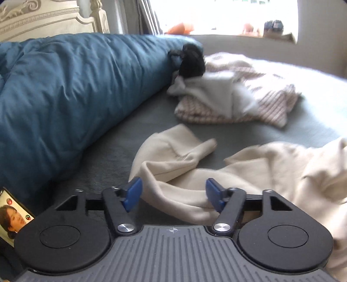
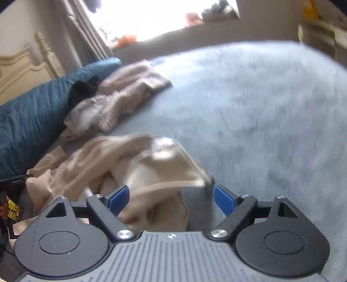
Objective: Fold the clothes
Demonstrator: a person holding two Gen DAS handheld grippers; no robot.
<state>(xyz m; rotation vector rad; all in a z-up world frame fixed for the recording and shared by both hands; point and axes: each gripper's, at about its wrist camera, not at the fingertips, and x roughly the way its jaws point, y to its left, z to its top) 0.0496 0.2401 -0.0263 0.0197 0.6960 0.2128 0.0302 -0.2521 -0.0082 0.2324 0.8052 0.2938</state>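
**Both grippers spread wide over a cream garment on the bed**

At nine o'clock in the left wrist view we see a phone (image 1: 13,217) with a face on its screen, just beside the gripper body. Above it, from nine to eleven o'clock, a blue duvet (image 1: 71,93) lies bunched along the bed (image 1: 130,121), with a carved headboard (image 1: 43,19) behind it. Towards twelve o'clock a black cloth (image 1: 193,60) sits against the end of the duvet, touching a pile of striped clothes (image 1: 266,102) with a white piece draped over it. The window (image 1: 216,15) glares at twelve to one o'clock.

Our left gripper (image 1: 174,195) has its jaws apart, and a sleeve of the cream garment (image 1: 271,171) runs between them; the cloth touches the right-hand blue pad, but nothing is clamped. The rest of the garment lies rumpled from five to three o'clock.

In the blurred right wrist view, the same garment spreads from nine o'clock to the centre. Our right gripper (image 2: 171,198) also holds its jaws apart, with a fold of the cloth between them, not pinched. Bare grey-blue bed fills one to four o'clock.
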